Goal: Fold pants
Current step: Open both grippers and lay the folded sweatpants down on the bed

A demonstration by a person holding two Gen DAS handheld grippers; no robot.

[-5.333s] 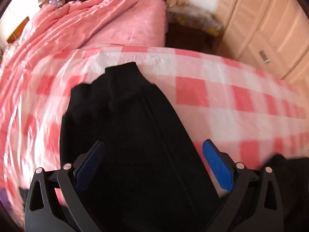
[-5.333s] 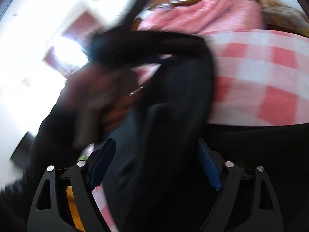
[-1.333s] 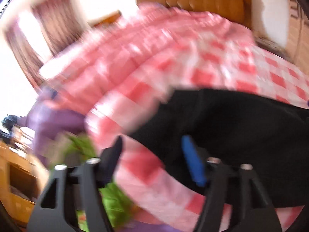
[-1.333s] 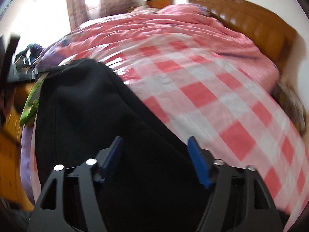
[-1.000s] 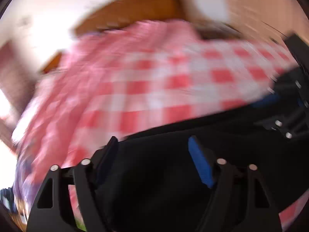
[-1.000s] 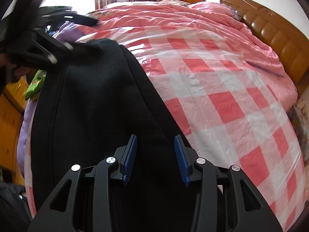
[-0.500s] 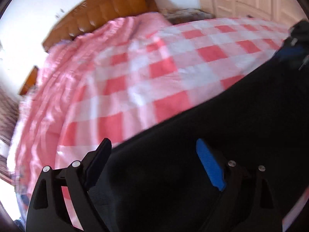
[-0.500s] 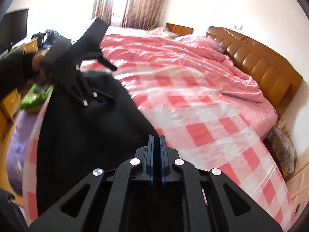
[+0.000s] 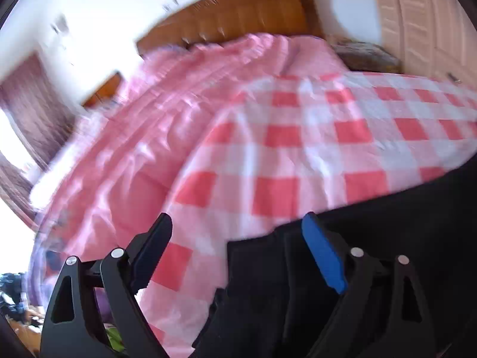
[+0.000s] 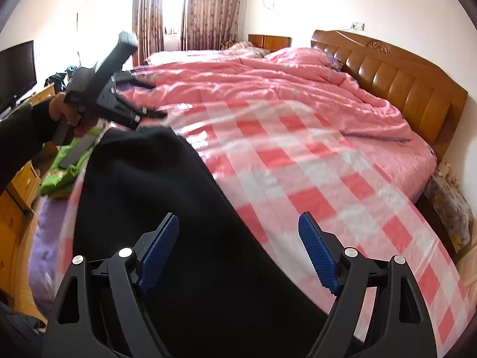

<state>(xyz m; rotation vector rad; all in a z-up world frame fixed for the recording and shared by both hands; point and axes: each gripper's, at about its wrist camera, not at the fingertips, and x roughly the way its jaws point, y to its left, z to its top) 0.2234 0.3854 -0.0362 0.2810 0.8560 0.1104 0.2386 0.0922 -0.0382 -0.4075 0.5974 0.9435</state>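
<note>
Both my tools are spread wide and empty: the right tool (image 10: 238, 238) over the black pants (image 10: 167, 214) lying lower left on the checked bedspread (image 10: 313, 161), the left tool (image 9: 238, 247) beyond their far end. The pants look folded lengthwise, though blur hides edges. I'd pinch both layers squarely at each end before folding across.

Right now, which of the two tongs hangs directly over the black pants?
The right tongs: black fabric pants fill the gap between them. The left tongs straddle the pants' edge.

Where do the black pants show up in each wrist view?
Left wrist: black pants fill the lower right, under the gripper's blue finger.
Right wrist: black pants run from the lower middle up toward the left gripper.
Shared landmark: the red-and-white checked cover.
</note>
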